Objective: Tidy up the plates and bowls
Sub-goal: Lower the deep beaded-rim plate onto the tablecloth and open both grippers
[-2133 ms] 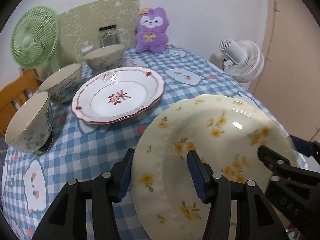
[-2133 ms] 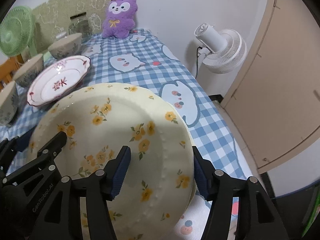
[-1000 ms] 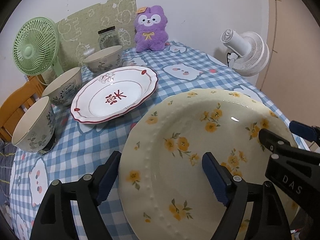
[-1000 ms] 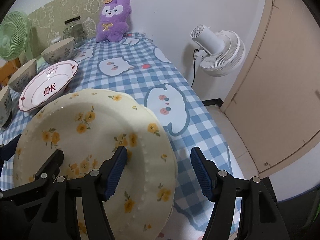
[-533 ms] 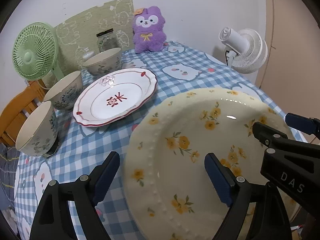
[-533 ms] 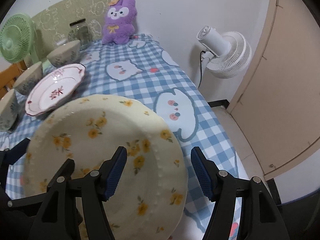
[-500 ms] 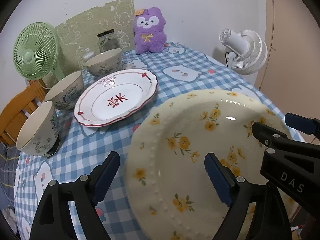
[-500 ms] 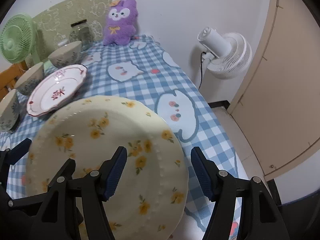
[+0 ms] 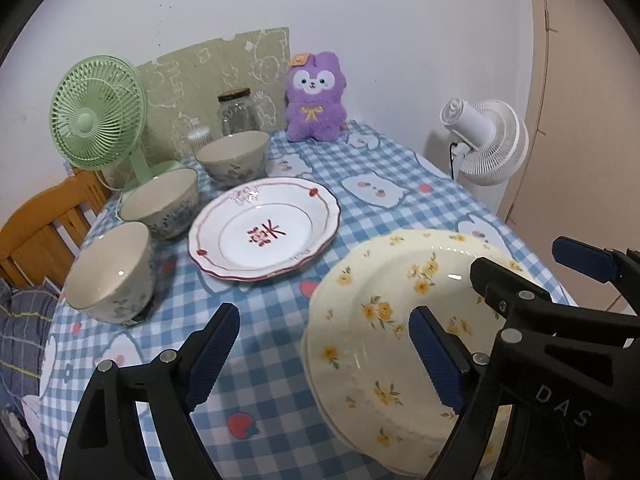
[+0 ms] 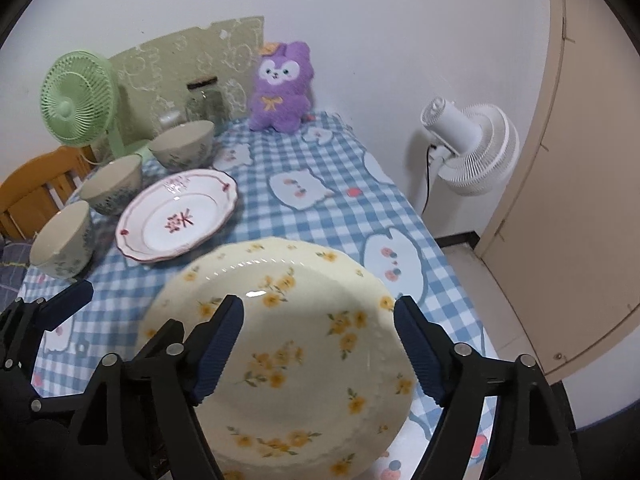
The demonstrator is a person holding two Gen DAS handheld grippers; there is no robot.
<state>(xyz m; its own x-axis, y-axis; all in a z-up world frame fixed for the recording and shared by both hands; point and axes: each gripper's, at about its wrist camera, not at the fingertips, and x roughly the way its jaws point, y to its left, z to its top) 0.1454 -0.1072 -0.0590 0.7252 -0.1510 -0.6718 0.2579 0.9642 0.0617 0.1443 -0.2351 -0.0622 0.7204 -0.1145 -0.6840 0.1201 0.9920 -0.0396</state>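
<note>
Both the left gripper [image 9: 324,354] and right gripper [image 10: 318,346] have let go, jaws wide apart now, so the yellow flower plate [image 10: 296,344] looks ready for stacking.

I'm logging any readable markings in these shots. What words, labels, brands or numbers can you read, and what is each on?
"DAS": white letters on the black arm of the right tongs, seen from the left wrist.
Red character in the middle of the white plate: too stylized to read for certain.
Orange tag on the purple plush toy: too small to read.
Nothing else is readable.
</note>
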